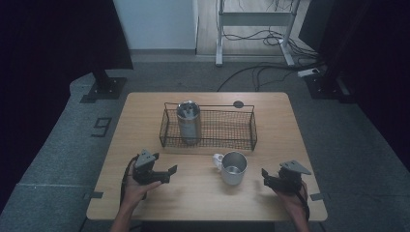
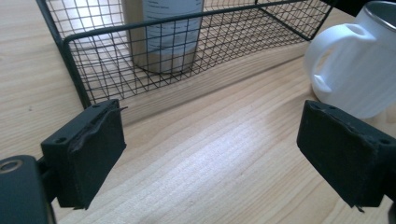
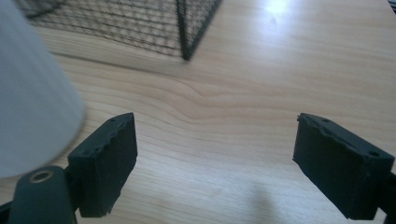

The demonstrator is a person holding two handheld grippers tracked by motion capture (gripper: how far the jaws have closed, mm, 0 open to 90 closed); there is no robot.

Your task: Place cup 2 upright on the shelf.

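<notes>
From the high view, one mug (image 1: 234, 167) stands on the counter (image 1: 203, 193), just in front of the one wire basket (image 1: 209, 128), which holds one steel canister (image 1: 188, 122). The left gripper (image 1: 170, 170) and right gripper (image 1: 264, 173) flank the mug.

In the left gripper view, its fingers (image 2: 88, 149) are spread and empty; the mug (image 2: 359, 60) is right of the basket (image 2: 93, 70).

In the right gripper view, its fingers (image 3: 109, 161) are spread and empty; the mug (image 3: 28, 93) is nearer than the basket (image 3: 187, 28).

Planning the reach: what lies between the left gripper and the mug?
Only bare table between the left gripper and the mug, as the high view shows.
</notes>
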